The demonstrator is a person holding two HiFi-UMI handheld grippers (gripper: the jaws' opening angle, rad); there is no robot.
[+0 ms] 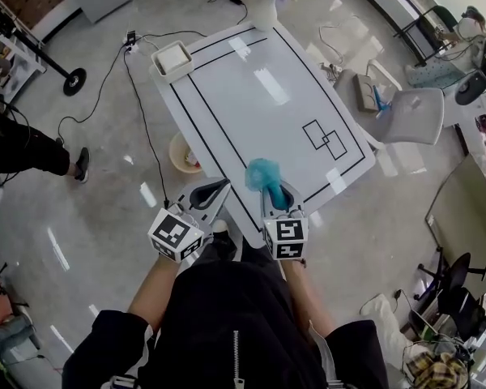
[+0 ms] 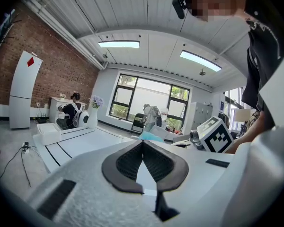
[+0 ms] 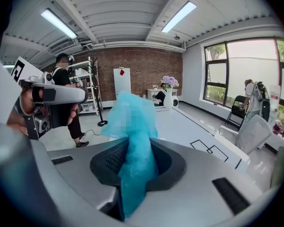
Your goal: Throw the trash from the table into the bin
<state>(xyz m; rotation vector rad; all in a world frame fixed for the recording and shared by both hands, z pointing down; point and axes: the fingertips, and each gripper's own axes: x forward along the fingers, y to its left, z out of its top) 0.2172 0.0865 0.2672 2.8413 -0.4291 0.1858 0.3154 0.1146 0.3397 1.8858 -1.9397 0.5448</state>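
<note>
A crumpled blue piece of trash (image 1: 263, 174) sticks up from my right gripper (image 1: 273, 194), which is shut on it above the near edge of the white table (image 1: 251, 96). The right gripper view shows the blue trash (image 3: 130, 122) pinched between the dark pads and hanging down below them. My left gripper (image 1: 221, 186) is beside it on the left, just off the table's near-left edge; its jaws meet at the tips (image 2: 143, 144) with nothing in them. A round pale bin (image 1: 181, 154) stands on the floor against the table's left side, ahead of the left gripper.
A white box (image 1: 172, 59) sits on the table's far left corner and a vase of purple flowers (image 1: 265, 6) at its far end. A grey chair (image 1: 409, 116) is to the right. Cables (image 1: 134, 79) trail on the floor at left, near a person's leg (image 1: 32, 152).
</note>
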